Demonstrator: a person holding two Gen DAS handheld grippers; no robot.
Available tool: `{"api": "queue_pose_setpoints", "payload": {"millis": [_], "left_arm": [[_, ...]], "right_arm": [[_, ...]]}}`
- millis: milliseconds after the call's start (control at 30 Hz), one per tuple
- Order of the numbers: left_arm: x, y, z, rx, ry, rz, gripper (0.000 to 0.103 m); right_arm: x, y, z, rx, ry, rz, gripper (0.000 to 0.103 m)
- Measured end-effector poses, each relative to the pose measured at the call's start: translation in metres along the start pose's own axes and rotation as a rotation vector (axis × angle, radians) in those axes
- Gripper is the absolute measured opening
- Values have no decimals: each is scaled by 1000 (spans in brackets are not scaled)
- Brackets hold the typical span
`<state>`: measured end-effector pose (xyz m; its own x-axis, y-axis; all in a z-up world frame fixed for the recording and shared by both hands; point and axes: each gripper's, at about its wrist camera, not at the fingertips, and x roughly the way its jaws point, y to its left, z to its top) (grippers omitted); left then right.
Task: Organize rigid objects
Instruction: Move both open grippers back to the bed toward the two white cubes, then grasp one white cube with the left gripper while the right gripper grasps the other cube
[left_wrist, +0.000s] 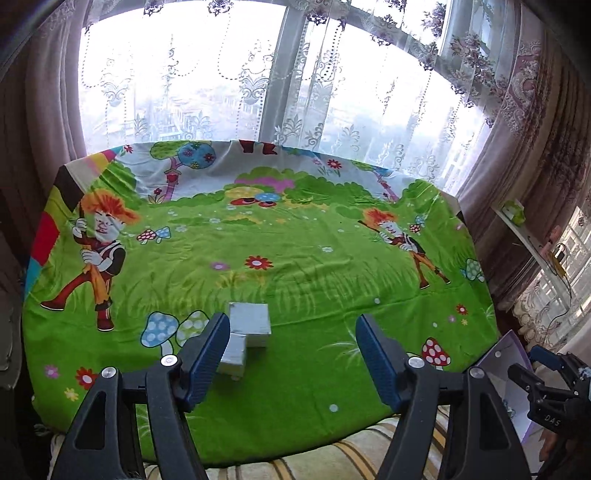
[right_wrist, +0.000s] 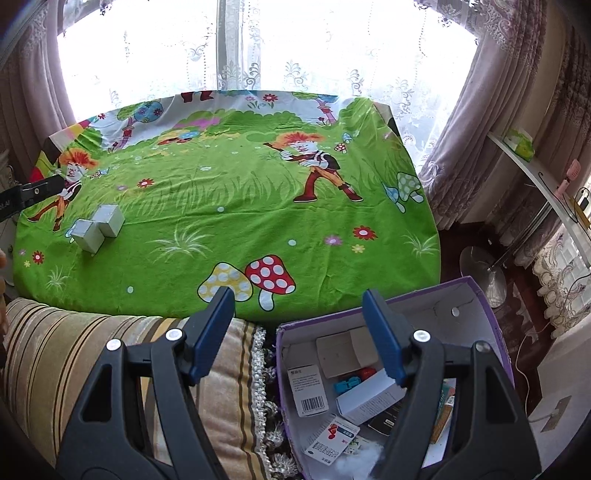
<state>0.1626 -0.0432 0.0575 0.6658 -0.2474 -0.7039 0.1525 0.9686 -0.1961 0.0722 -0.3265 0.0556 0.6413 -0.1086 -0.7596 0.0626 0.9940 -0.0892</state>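
Observation:
Two silver-grey boxes sit touching each other on the green cartoon cloth. The larger silver box (left_wrist: 249, 323) (right_wrist: 108, 218) lies behind the smaller silver box (left_wrist: 233, 355) (right_wrist: 86, 236). My left gripper (left_wrist: 291, 356) hovers open just in front of them, its left finger overlapping the smaller box, with nothing between the jaws. My right gripper (right_wrist: 299, 334) is open and empty above the near edge of a purple cardboard box (right_wrist: 476, 291) that holds several small packets and toys. From the right wrist view, one of the left gripper's fingers (right_wrist: 44, 188) shows at the far left.
The cloth-covered table (right_wrist: 258, 206) ends at a striped cushion (right_wrist: 74, 332) in front. Lace curtains and a window stand behind it. A white shelf (right_wrist: 532, 173) with small items runs along the right. The right gripper (left_wrist: 526, 365) shows at the left wrist view's right edge.

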Motion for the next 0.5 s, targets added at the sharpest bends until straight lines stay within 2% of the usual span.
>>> {"api": "queue_pose_setpoints", "payload": {"millis": [100,267,400,500], "left_arm": [[15,18,3,-10,59,24,73],[39,35,-2,29,140,72,73],[58,45,-15,0,213,52,73],[70,43,-23,32,248,72,73]], "right_arm": [[1,18,10,-35,-4,33,75],[2,49,29,-84,-19,79,75],[7,70,45,-112,-28,102,75],[15,85,58,-124,-27,117,76]]}}
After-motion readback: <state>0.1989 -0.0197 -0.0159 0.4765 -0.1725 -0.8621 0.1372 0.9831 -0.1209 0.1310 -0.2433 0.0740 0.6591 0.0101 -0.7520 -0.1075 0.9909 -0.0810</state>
